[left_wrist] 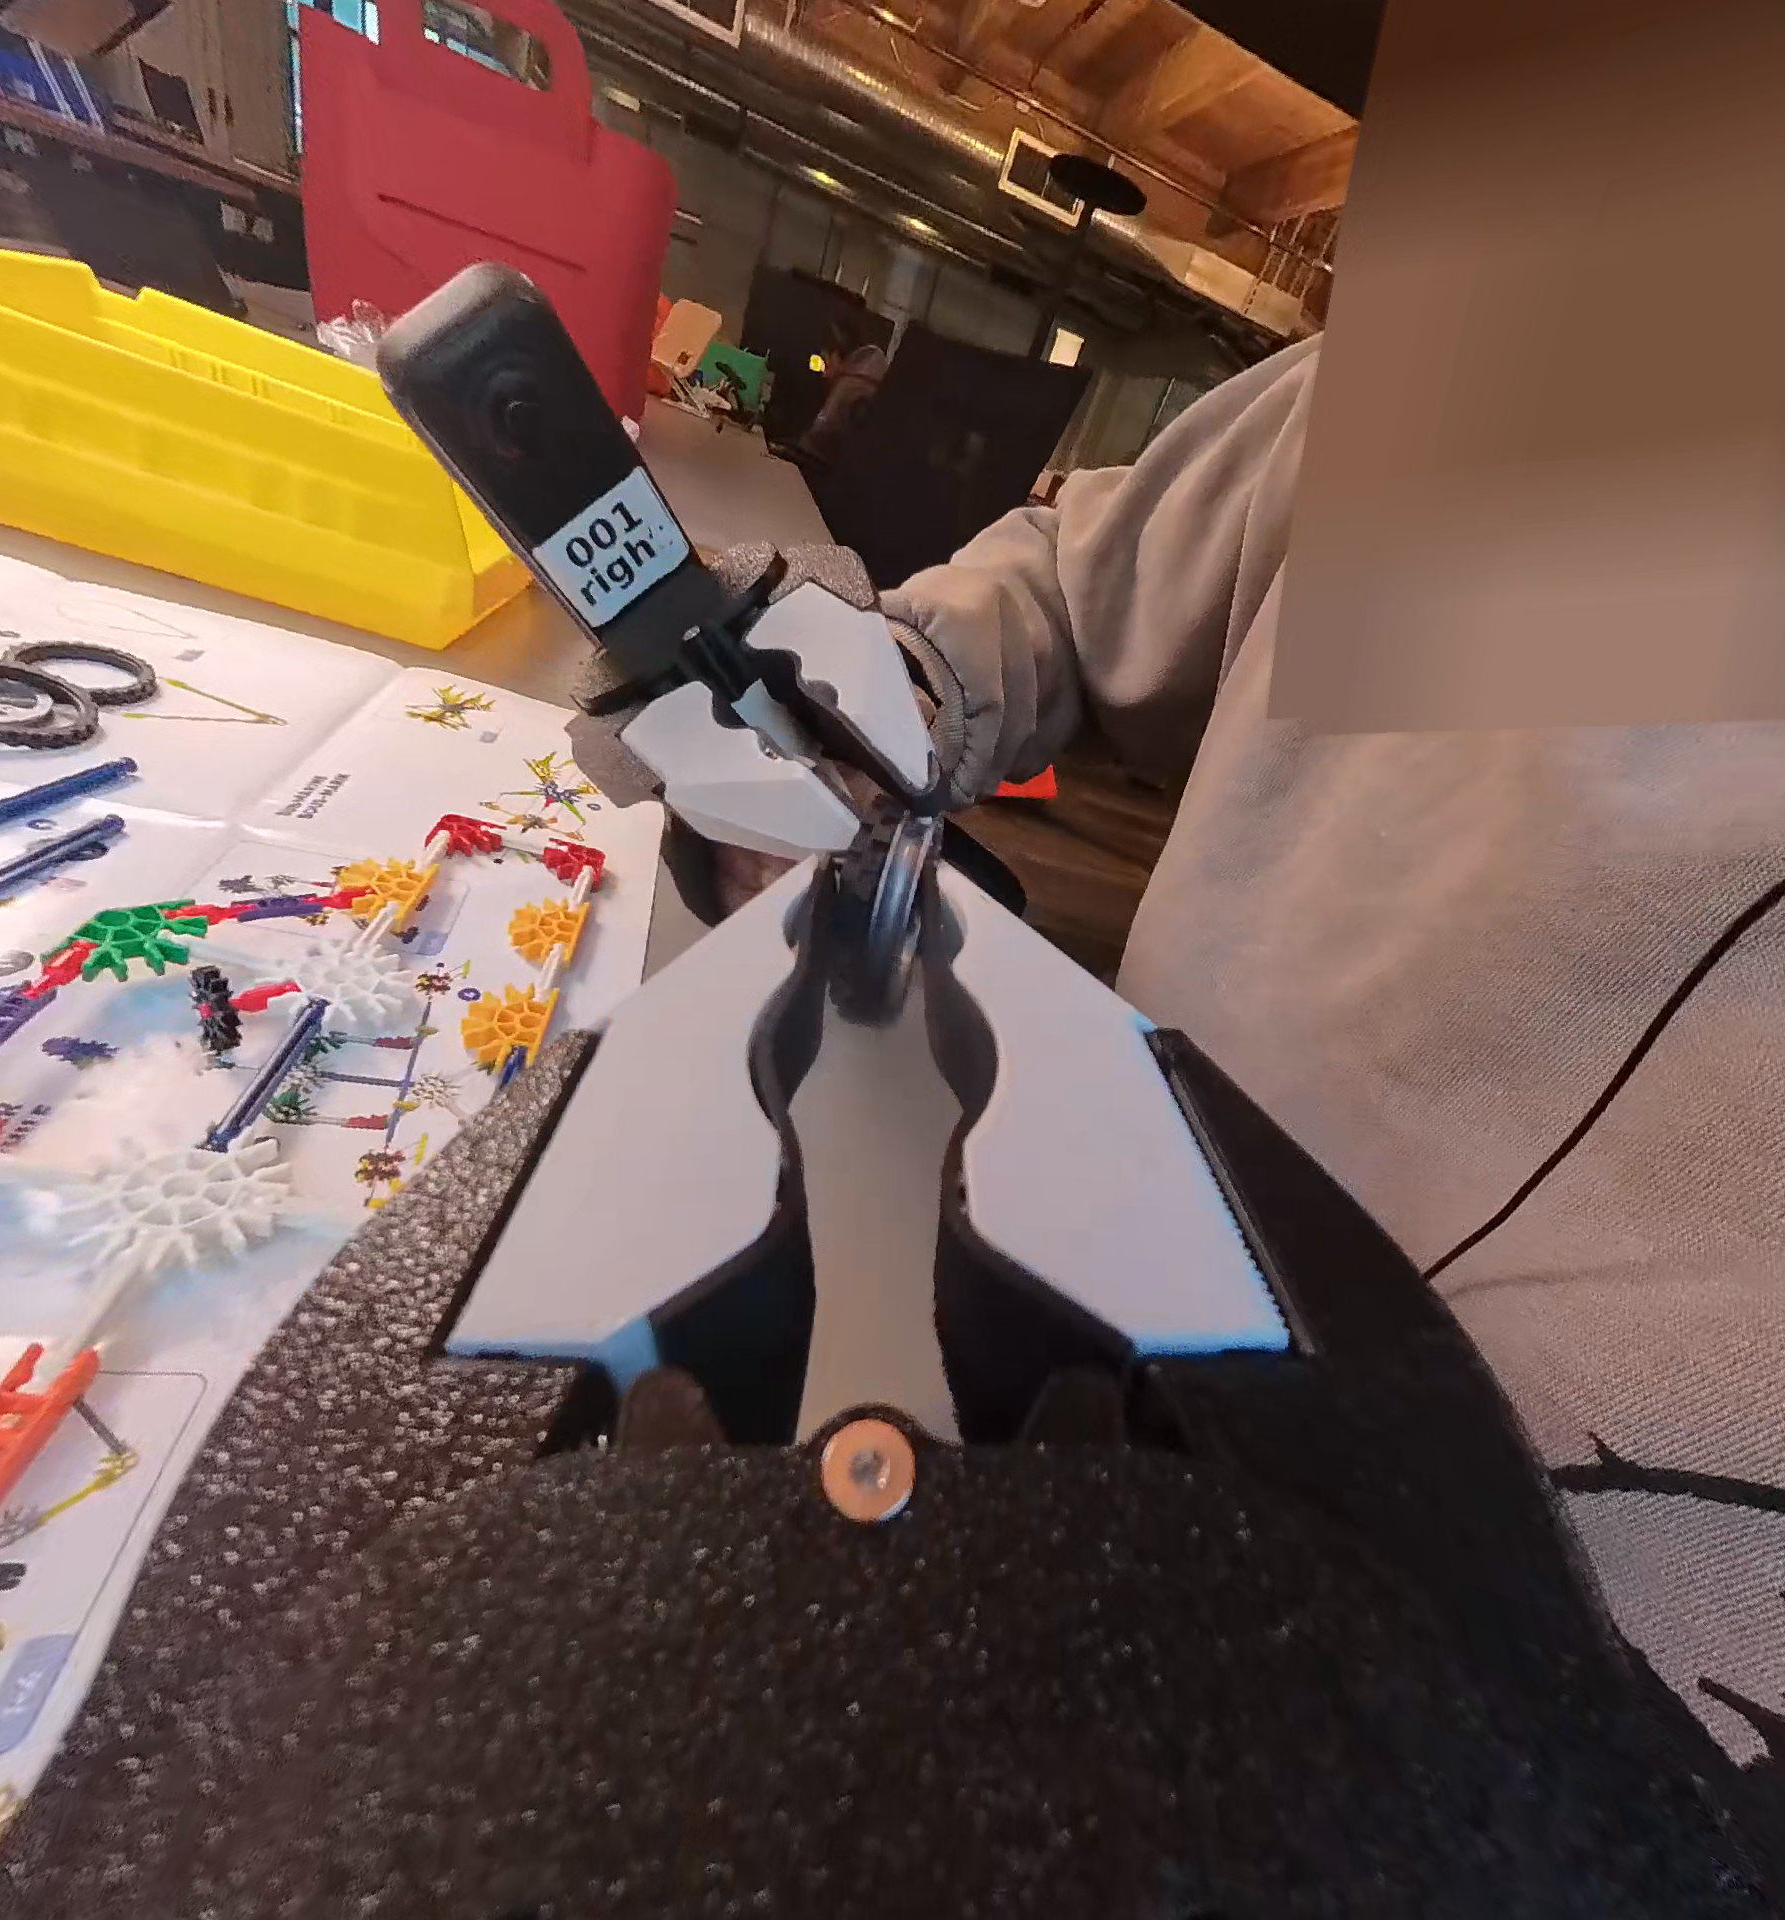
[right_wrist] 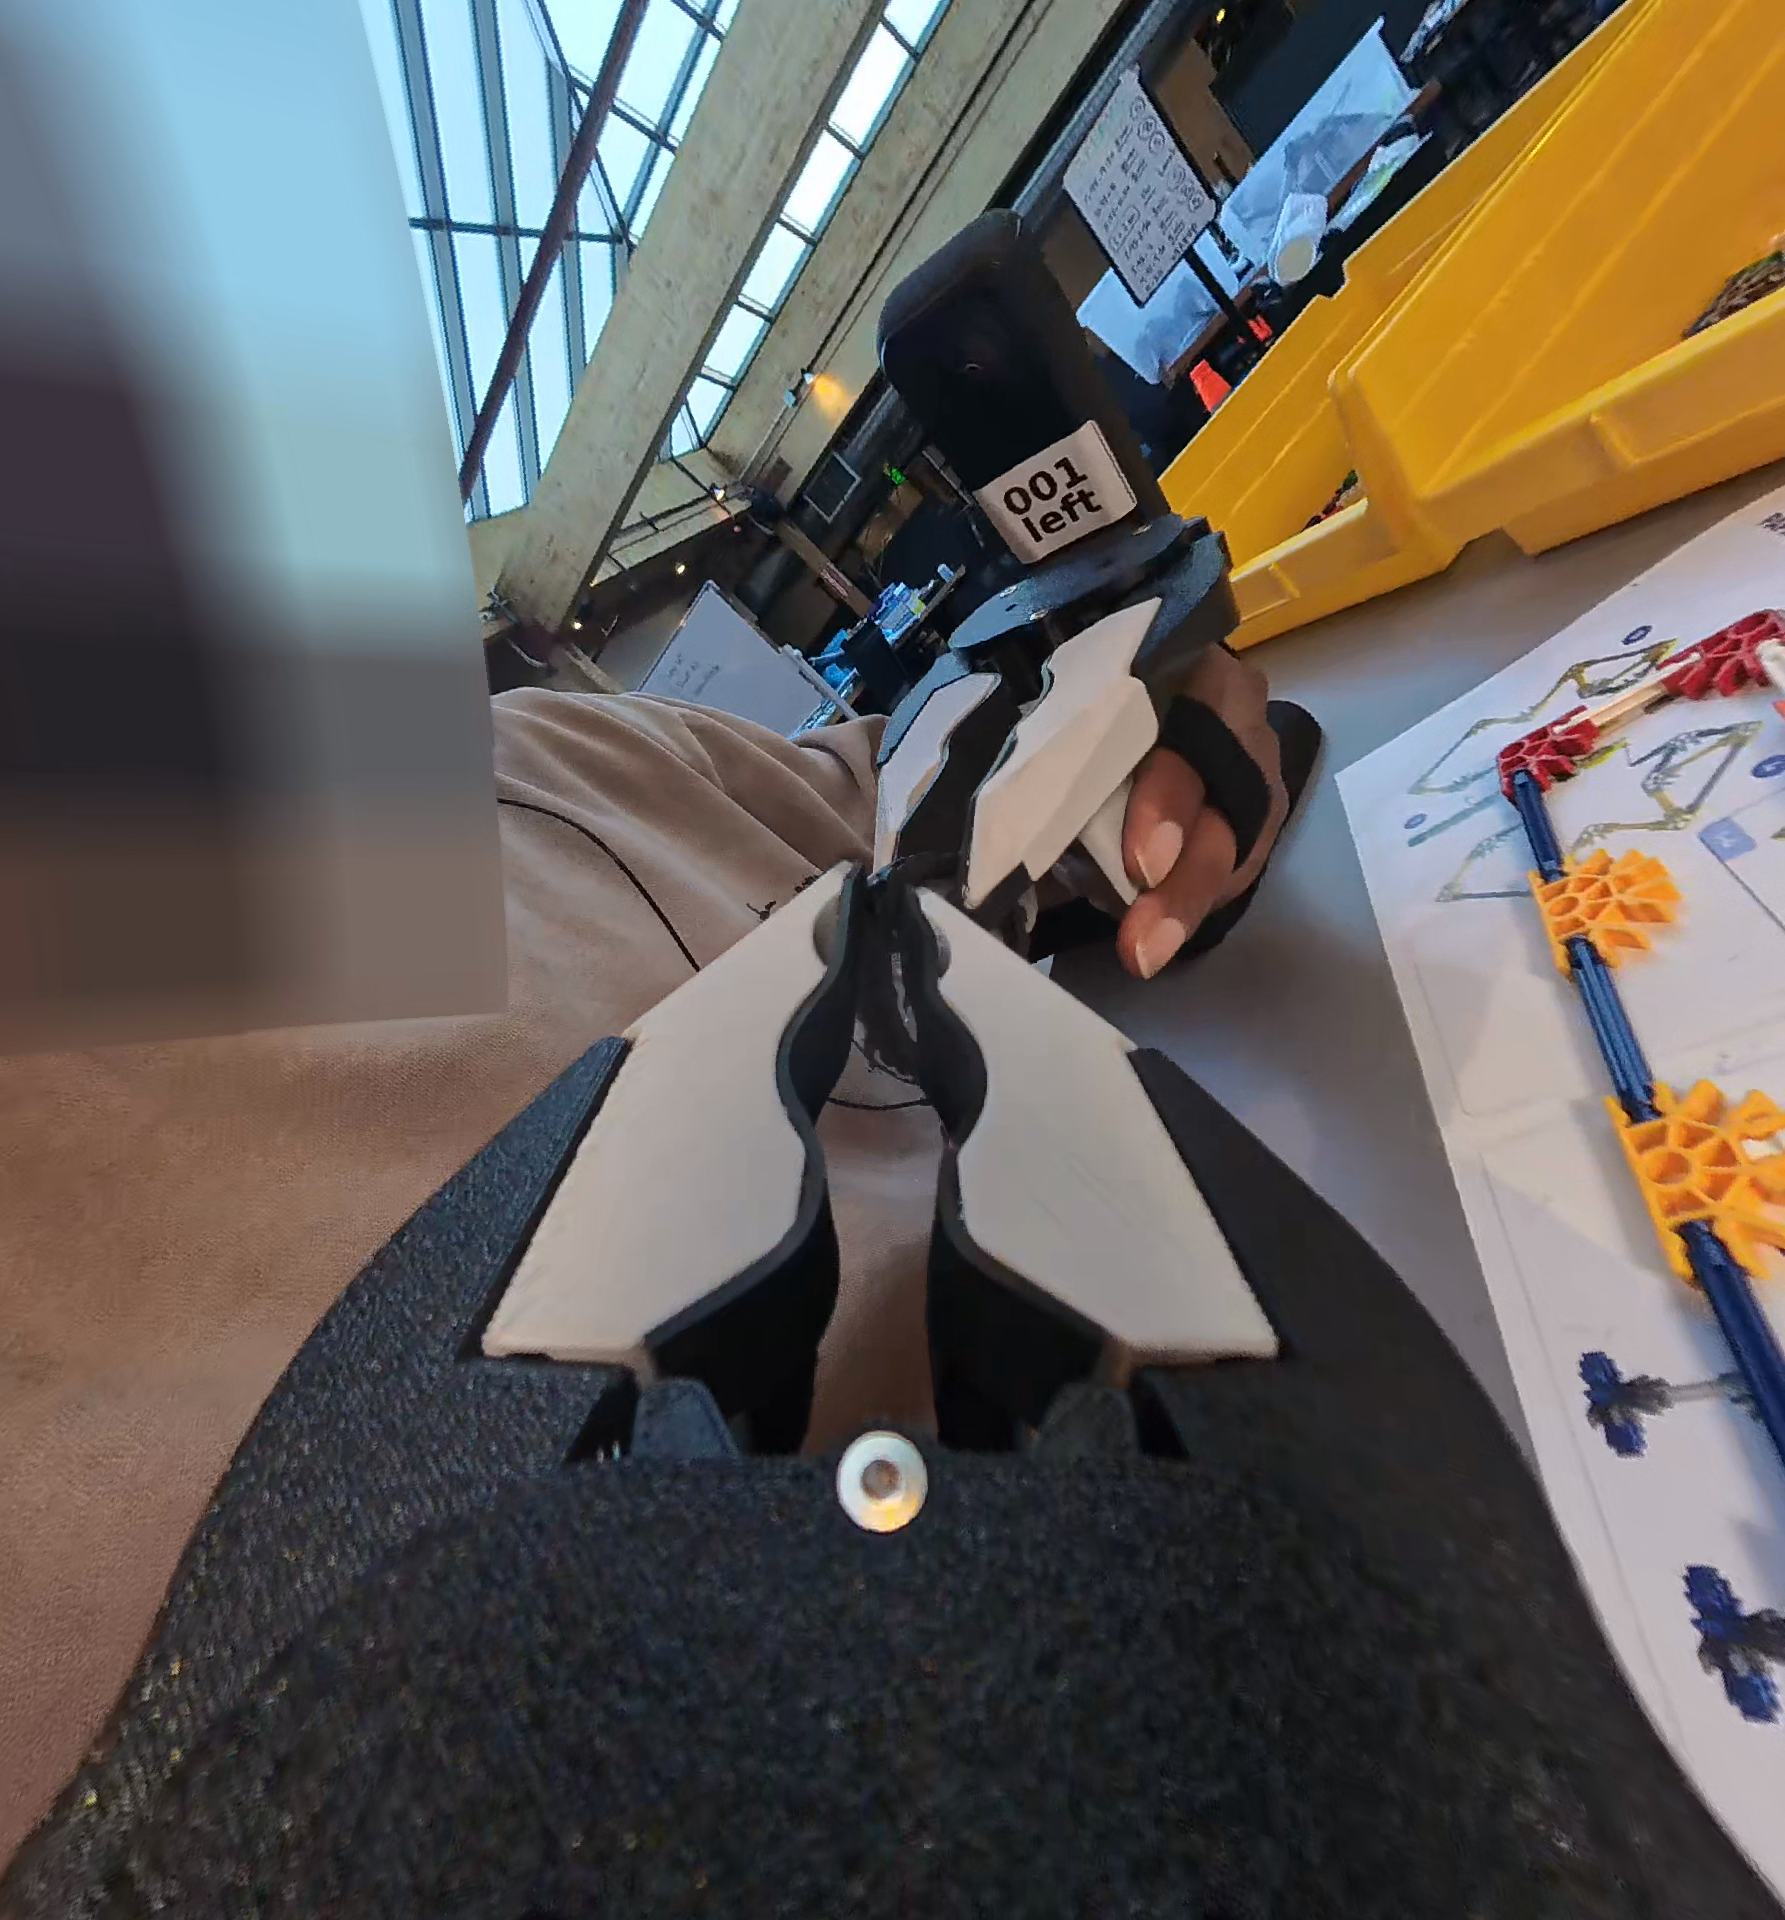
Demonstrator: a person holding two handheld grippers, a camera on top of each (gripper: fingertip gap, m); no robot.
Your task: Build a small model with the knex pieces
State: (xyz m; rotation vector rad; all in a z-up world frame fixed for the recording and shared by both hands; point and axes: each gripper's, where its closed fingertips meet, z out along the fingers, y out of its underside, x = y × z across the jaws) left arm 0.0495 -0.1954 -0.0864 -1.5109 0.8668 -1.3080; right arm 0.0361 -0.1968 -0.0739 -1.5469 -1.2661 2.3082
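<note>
At frame centre we find the left tongs [left_wrist: 883, 935] pinching a small black wheel [left_wrist: 893, 914], held over the lap. The right tongs [left_wrist: 893, 800] pinch its tyre. Advise steady counter-grip. Farther left, the table [left_wrist: 555, 665] carries toy parts.

The left gripper [left_wrist: 872, 914] and the right gripper [right_wrist: 883, 914] are meeting tip to tip in front of the person's chest, each with its white fingers nearly closed and pinching the same small dark piece. The right gripper [left_wrist: 909, 800] is reaching in from above at a tilt, its handle gripped by a grey-sleeved hand. The left hand [right_wrist: 1194, 821] is wrapping the left gripper's handle, fingertips curling forward.
</note>
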